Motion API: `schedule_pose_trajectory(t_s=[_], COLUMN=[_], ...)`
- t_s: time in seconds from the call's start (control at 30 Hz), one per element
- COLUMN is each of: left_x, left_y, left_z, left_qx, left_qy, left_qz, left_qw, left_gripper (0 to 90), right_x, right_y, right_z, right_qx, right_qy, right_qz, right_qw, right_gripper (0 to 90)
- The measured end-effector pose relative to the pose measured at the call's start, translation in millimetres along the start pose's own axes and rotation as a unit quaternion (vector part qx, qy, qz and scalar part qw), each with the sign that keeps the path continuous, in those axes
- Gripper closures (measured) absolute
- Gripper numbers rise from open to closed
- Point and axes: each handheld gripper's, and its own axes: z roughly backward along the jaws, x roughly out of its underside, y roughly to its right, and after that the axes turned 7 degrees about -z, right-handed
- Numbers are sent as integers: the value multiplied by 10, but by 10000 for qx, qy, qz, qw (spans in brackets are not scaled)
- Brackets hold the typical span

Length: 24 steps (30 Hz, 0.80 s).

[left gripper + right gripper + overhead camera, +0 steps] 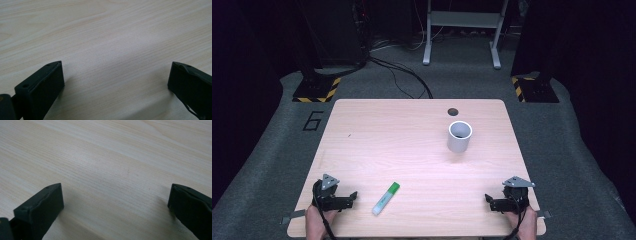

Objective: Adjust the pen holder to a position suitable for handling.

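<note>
Pale wood-grain boards make up the desk (412, 145), and both claws rest at its near edge with jaws spread wide and nothing between them, only bare wood showing ahead of each in the gripper views. Just to the right of the left claw (346, 199), close but apart from it, lies a slim white marker pen with a green cap (385, 198), flat on the desk with its green end pointing away and slightly right. Well beyond and a little left of the right claw (493, 201) stands an upright white cylindrical cup (459, 136), with a small dark round hole in the desk (453, 111) just past it.
</note>
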Motion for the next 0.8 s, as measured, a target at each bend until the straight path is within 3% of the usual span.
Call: schedule_pose_trajectory(t_s=[0.4,0.8], left_x=[1,-7], left_y=[4,9], left_z=[-7,-9], left_qx=[-16,-43], left_qy=[40,21], left_qz=[15,33], left_qw=[10000,10000], left_gripper=[3,3], right_x=[-31,-130], right_y=[-3,-44], right_z=[-6,95], right_qx=[145,48], right_qy=[-81,17], right_qz=[-100,-260], right_qw=[9998,9996], right_gripper=[0,0])
